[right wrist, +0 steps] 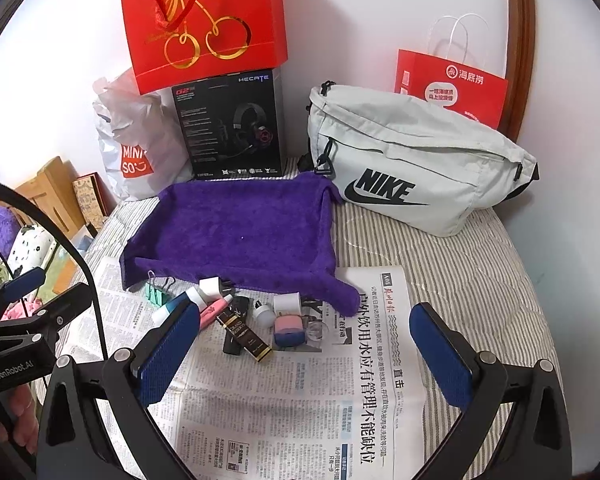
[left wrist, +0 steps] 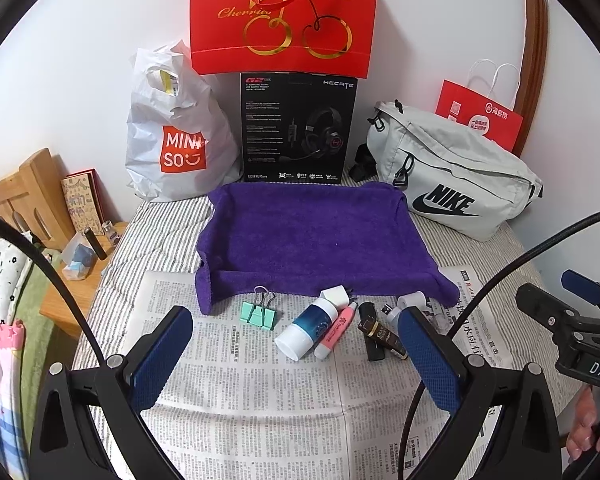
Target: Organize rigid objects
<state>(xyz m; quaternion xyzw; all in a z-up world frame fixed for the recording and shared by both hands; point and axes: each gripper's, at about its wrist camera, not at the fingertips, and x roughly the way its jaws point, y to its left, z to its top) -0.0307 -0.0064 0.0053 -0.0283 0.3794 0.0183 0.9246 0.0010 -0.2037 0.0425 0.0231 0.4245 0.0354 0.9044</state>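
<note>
A row of small things lies on a newspaper [left wrist: 260, 392] in front of a purple towel tray [left wrist: 312, 236]: a mint binder clip [left wrist: 260, 314], a white and blue bottle [left wrist: 310, 328], a pink tube [left wrist: 336, 330], a black piece [left wrist: 370, 332] and a brown and gold tube [left wrist: 386, 336]. In the right wrist view I also see a white cap [right wrist: 263, 314], a white cylinder [right wrist: 287, 302] and a pink and blue block [right wrist: 288, 330]. My left gripper [left wrist: 295, 316] is open and empty, just short of the row. My right gripper [right wrist: 304, 314] is open and empty too.
Behind the tray stand a Miniso bag [left wrist: 176, 140], a black headset box [left wrist: 298, 128] with a red gift bag [left wrist: 284, 16] on top, a grey Nike bag [left wrist: 456, 176] and a red paper bag [left wrist: 480, 118]. A wooden bedside stand [left wrist: 76, 264] is at the left.
</note>
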